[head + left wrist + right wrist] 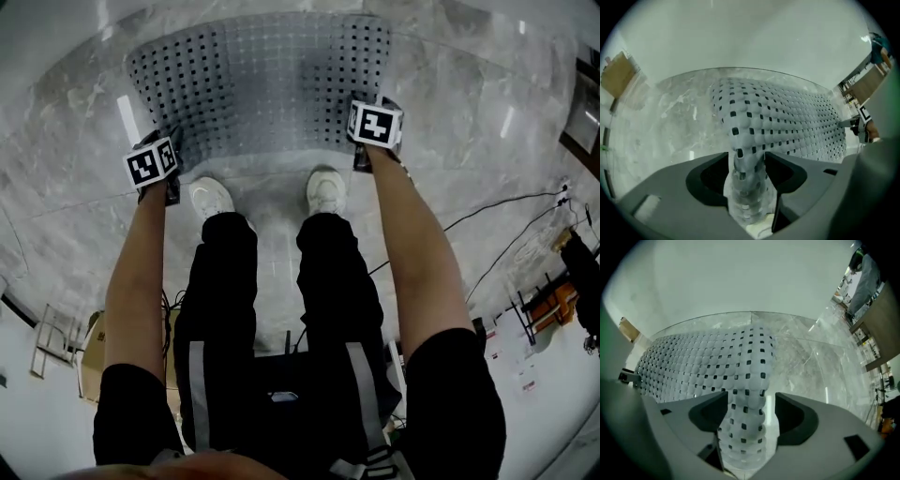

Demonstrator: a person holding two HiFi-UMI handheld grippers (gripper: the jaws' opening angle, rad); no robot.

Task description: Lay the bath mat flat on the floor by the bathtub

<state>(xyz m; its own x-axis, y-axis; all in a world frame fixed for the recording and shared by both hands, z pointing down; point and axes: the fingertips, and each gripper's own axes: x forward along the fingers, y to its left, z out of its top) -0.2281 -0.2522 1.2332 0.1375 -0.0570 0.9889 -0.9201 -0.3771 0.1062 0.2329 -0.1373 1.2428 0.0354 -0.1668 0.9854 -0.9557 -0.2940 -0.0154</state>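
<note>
By your shoes, your left tongs and right tongs sit released around the bath mat's near corners.

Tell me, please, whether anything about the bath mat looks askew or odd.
The bath mat lies spread on the floor, but its two near corners stand bunched up between the open jaws of the left gripper and the right gripper, so that edge is not flat.

No legible text, labels, brands or numbers anywhere.
</note>
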